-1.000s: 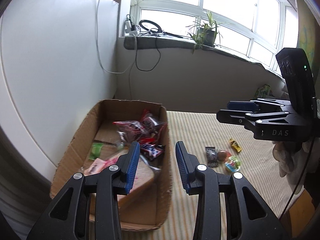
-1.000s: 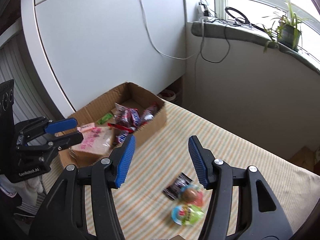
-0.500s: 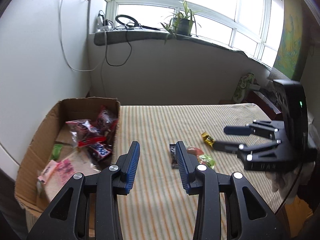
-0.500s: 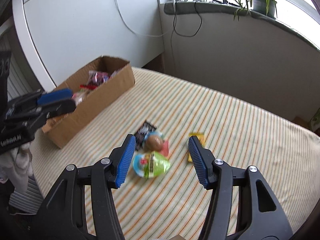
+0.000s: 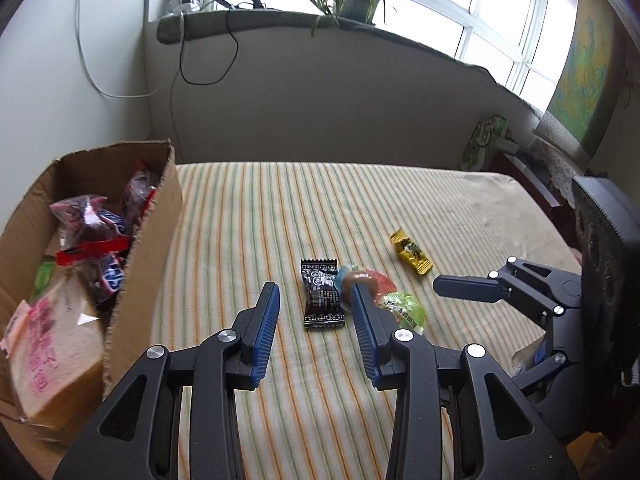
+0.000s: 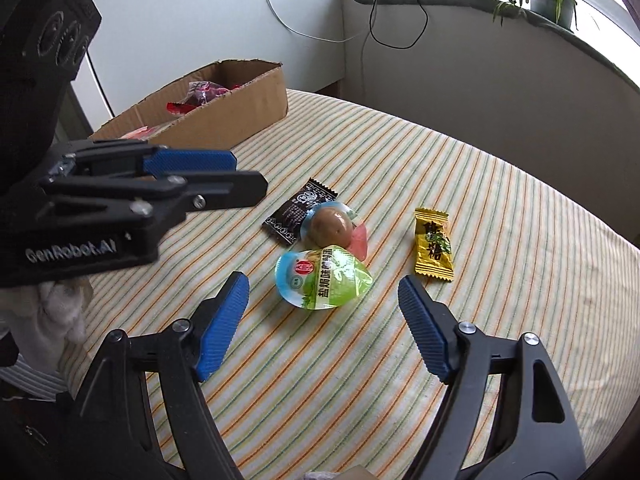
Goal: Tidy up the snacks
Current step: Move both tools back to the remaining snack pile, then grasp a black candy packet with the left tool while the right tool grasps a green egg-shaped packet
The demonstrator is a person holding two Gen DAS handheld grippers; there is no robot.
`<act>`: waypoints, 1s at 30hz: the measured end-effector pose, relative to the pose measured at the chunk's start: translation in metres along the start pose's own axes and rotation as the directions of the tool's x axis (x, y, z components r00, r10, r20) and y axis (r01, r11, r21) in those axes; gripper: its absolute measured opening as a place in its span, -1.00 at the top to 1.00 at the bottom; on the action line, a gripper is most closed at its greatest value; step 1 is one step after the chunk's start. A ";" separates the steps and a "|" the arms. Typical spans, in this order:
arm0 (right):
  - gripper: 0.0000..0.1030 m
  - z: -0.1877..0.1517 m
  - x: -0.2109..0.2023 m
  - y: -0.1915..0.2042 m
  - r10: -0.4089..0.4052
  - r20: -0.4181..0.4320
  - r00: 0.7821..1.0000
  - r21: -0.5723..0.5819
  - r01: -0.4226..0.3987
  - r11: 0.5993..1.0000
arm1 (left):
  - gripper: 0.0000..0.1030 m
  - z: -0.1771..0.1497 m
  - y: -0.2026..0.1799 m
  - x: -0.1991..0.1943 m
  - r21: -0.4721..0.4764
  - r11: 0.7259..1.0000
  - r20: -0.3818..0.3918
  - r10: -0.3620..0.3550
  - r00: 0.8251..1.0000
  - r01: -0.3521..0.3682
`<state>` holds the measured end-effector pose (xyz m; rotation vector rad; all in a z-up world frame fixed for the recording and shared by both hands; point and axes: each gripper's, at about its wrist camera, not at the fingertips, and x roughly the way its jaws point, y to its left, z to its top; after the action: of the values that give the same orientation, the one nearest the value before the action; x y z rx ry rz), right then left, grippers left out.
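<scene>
Left wrist view: low over striped table (image 5: 280,208), facing window wall, box (image 5: 152,240) at left, right gripper (image 5: 460,294) at right edge. Right wrist view: closer, angled down over 4 snacks, left gripper (image 6: 240,176) at left. Shared: box (image 6: 240,120), black packet (image 5: 322,294), yellow candy (image 6: 434,246).
</scene>
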<state>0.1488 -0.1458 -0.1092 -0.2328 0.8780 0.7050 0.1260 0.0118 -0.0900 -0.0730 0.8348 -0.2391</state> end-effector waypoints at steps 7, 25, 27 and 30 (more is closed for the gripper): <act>-0.48 0.003 0.008 -0.004 0.008 -0.008 1.000 0.008 -0.008 1.000 | 0.31 0.000 -0.005 0.022 0.030 1.000 -0.044 0.000 0.999 0.002; -0.04 0.010 0.024 -0.006 -0.010 -0.034 0.999 0.002 0.010 1.000 | 0.54 0.001 -0.011 0.041 0.127 0.990 -0.085 0.078 0.993 -0.067; 0.07 0.009 0.023 -0.006 -0.018 -0.032 0.999 0.000 0.018 1.000 | 0.56 0.002 -0.012 0.042 0.129 0.990 -0.083 0.075 0.994 -0.064; 0.11 0.009 0.023 -0.009 -0.013 -0.027 1.000 0.011 0.013 1.000 | 0.56 0.001 -0.008 0.041 0.119 0.991 -0.079 0.063 0.995 -0.053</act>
<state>0.1696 -0.1376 -0.1218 -0.2387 0.9055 0.6864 0.1520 -0.0055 -0.1177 0.0715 0.9026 -0.2372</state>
